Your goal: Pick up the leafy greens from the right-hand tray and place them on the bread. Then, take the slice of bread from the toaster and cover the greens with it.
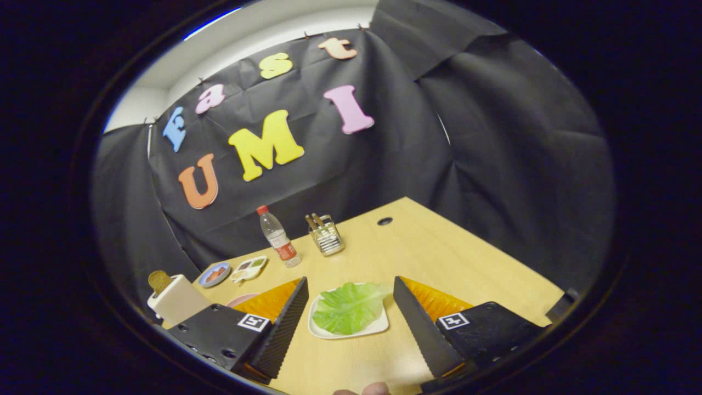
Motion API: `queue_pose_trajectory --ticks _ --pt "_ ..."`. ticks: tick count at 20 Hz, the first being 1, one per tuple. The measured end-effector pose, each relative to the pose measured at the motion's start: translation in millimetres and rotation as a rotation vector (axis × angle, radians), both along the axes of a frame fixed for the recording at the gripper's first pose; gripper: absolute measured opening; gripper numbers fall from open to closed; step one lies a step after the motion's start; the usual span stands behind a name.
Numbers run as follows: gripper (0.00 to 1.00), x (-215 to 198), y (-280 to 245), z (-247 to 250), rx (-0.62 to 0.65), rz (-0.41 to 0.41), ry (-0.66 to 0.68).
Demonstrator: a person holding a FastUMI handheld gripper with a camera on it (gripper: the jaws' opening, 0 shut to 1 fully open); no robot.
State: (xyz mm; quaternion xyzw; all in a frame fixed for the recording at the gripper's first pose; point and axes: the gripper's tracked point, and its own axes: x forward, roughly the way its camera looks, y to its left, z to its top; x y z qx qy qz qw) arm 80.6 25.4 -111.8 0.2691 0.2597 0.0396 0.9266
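- Your black ridged fingers (349, 299) are spread wide, gripping nothing.
- Between them: the pale green leafy greens (346, 306) on a white square tray (378, 328).
- Both rest on the light wooden counter (439, 252).

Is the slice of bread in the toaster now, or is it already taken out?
In. The bread slice stands up from the top of the white toaster. The open gripper frames the leafy greens on their tray.

Light green crinkled leafy greens (349, 307) on white square tray (378, 328), pale wooden tabletop (433, 252), black ridged fingers (414, 318) with orange backing, clear red-capped plastic bottle (278, 237), cream toaster (176, 300).
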Motion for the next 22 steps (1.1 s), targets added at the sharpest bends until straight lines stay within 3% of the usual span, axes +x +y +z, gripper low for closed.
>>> queue_pose_trajectory --ticks 7,14,18,22 --pt "0.96 37 8 -67 0.223 -0.081 0.222" --pt "0.94 77 13 -100 0.367 -0.152 0.322" --pt "0.69 83 14 -108 0.380 -0.155 0.348" --pt "0.24 82 7 -111 0.397 -0.169 0.361"
